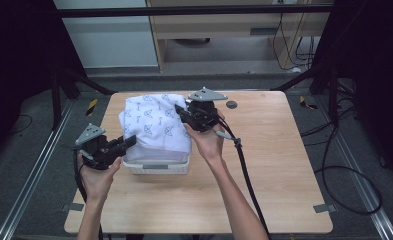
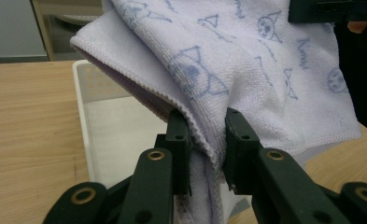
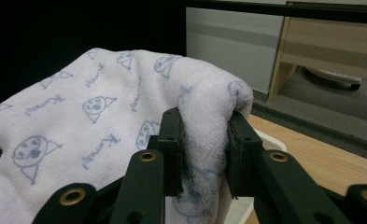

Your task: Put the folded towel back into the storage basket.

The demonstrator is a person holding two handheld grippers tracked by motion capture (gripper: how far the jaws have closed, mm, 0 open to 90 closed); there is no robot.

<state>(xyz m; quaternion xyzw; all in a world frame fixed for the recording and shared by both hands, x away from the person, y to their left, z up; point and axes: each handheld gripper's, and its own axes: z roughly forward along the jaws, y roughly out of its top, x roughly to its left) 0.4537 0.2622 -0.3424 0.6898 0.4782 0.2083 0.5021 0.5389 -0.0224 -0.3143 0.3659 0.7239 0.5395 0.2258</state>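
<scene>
table (image 1: 279,170): light wood | on it: white basket (image 1: 156,166), dark disc (image 1: 231,104)

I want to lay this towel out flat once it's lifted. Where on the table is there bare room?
The widest bare wood lies right of the white basket, out to the table edge, past the right tool and its cable. The near strip before the basket is free between the forearms. It is crowded at the basket, where both tools grip the towel; the left tool holds its left edge.

What we cannot make out

The towel (image 1: 154,124) covers nearly all of the white basket (image 1: 156,167), so we cannot see inside it. In the left tool view the towel's top runs off the frame; in the right tool view its lower left does. The small dark disc (image 1: 231,104) on the worktop (image 1: 274,165) is too small for us to identify.
</scene>
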